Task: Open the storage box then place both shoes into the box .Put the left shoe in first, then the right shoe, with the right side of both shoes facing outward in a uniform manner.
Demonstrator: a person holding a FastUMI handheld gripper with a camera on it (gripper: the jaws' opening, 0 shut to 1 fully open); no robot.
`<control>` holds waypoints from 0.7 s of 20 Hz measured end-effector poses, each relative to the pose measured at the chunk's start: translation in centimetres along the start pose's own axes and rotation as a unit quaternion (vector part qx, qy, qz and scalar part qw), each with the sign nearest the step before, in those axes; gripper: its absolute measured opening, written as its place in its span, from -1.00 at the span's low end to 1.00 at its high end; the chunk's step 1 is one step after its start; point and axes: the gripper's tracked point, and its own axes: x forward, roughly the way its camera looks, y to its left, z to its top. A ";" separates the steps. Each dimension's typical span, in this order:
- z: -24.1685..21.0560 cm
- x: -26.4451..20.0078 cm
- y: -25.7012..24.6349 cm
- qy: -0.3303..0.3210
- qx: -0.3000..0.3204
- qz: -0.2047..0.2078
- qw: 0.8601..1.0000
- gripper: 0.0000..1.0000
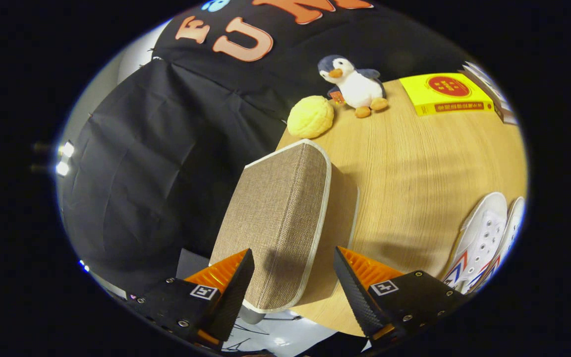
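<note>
Spreading wide, the fingers of the hand-held gripper (294, 285) are seen on either side of the near end of the beige woven-fabric storage box (278, 223) with pale piping, neither finger pressing on it. The box is set on a light wood-grain table (414, 168). A pair of white canvas shoes (484, 243) with red and blue stripes is placed beyond the right finger. Farther off a yellow bumpy ball (310, 116), a plush penguin (355, 85) and a yellow book (445, 93) with a red round seal are found; its print cannot be read
</note>
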 end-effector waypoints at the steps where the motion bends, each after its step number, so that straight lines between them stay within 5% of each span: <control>1: -0.2 0.6 0.0 0.004 0.011 0.002 1.000 0.92; 8: -1.8 2.3 1.3 0.037 0.042 0.044 0.997 0.80; 12: -0.4 0.1 3.9 0.015 0.067 0.094 0.993 0.31; 14: 0.0 0.1 3.0 0.002 0.059 0.079 0.995 0.14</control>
